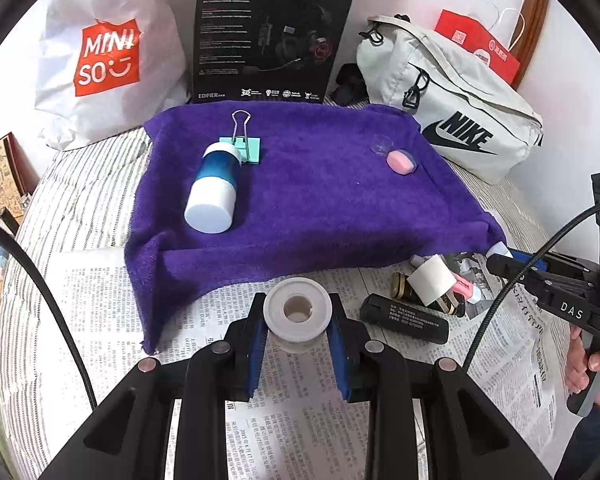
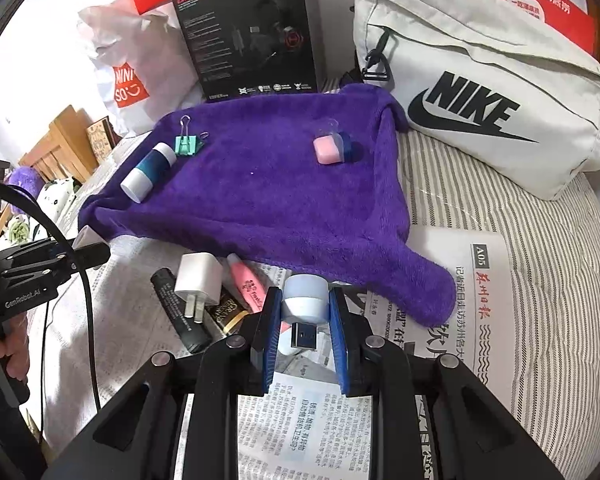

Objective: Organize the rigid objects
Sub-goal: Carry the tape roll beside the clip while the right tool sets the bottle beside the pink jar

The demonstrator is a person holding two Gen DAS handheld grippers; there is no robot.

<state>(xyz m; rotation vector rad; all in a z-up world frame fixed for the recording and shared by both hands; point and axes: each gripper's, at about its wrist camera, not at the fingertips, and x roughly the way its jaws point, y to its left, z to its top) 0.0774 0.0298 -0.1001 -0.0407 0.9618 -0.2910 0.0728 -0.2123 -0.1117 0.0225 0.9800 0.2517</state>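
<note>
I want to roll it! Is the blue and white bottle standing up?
No, the blue and white plastic bottle lies tipped on its side on the purple towel.

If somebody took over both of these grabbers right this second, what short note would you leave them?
Left tool: shut on a white tape roll.
Right tool: shut on a small USB gadget.
Done: bottle, binder clip and pink eraser lie on the purple towel.
Left: charger plug, pink highlighter and black tube on the newspaper.
</note>
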